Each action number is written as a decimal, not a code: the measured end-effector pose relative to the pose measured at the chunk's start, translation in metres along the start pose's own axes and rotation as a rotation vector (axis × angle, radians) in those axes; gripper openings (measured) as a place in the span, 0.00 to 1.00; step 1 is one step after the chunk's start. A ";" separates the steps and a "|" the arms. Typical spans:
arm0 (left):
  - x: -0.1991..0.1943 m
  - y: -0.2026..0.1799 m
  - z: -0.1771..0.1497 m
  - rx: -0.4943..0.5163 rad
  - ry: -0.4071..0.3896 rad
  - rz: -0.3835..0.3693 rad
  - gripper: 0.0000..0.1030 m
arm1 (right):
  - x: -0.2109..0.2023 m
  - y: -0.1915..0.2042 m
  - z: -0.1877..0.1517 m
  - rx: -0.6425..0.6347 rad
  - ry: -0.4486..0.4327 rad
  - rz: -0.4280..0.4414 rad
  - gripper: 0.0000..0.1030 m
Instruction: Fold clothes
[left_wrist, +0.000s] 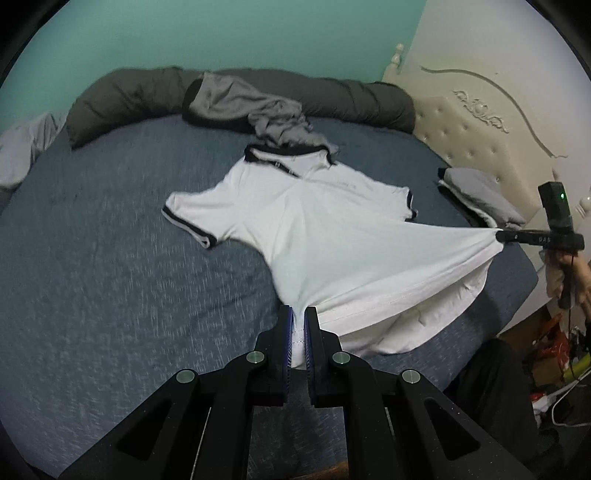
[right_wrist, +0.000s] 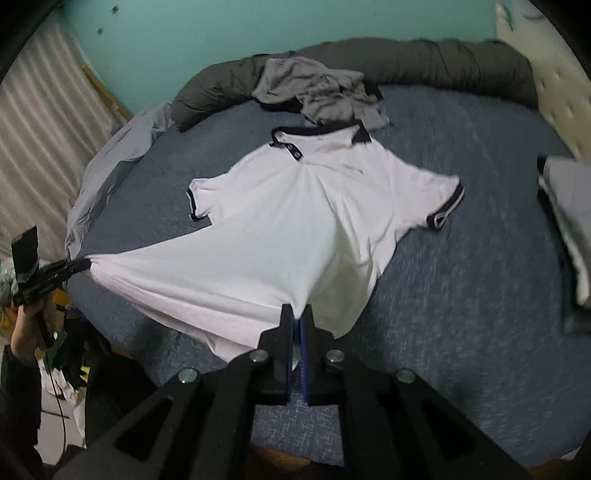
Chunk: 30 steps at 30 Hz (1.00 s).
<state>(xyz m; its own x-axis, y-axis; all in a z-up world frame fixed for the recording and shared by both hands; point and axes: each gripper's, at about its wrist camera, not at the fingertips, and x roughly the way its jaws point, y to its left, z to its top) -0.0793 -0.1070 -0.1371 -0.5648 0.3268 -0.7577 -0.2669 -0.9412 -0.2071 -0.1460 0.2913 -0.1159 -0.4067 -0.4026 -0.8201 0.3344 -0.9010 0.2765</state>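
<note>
A white polo shirt (left_wrist: 325, 225) with a dark collar and dark sleeve trim lies face up on the blue bed (left_wrist: 110, 277). Its collar end rests flat, while the hem is lifted and stretched between both grippers. My left gripper (left_wrist: 299, 314) is shut on the hem's left corner. My right gripper (right_wrist: 297, 314) is shut on the hem's right corner. In the left wrist view the right gripper (left_wrist: 498, 235) pinches the cloth at the far right. In the right wrist view the left gripper (right_wrist: 86, 265) pulls it at the left, held by a hand (right_wrist: 22, 332).
A crumpled grey garment (left_wrist: 258, 110) lies just beyond the collar against a long dark bolster (left_wrist: 129, 96). A folded grey piece (left_wrist: 480, 195) sits at the bed's right edge by the cream headboard (left_wrist: 480, 110). Clutter and cables (left_wrist: 554, 362) lie on the floor.
</note>
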 end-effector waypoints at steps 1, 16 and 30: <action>-0.001 -0.002 0.001 0.003 0.002 0.001 0.06 | -0.001 0.004 0.001 -0.011 0.002 -0.002 0.03; 0.085 0.020 -0.043 -0.074 0.177 0.019 0.06 | 0.110 -0.030 -0.041 0.117 0.106 -0.036 0.03; 0.124 0.042 -0.047 -0.160 0.204 0.036 0.07 | 0.115 -0.051 -0.070 0.082 0.176 -0.069 0.35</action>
<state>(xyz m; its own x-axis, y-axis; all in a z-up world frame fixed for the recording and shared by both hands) -0.1238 -0.1104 -0.2690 -0.3981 0.2838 -0.8723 -0.1134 -0.9589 -0.2603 -0.1508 0.3027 -0.2592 -0.2691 -0.3115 -0.9114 0.2378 -0.9385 0.2505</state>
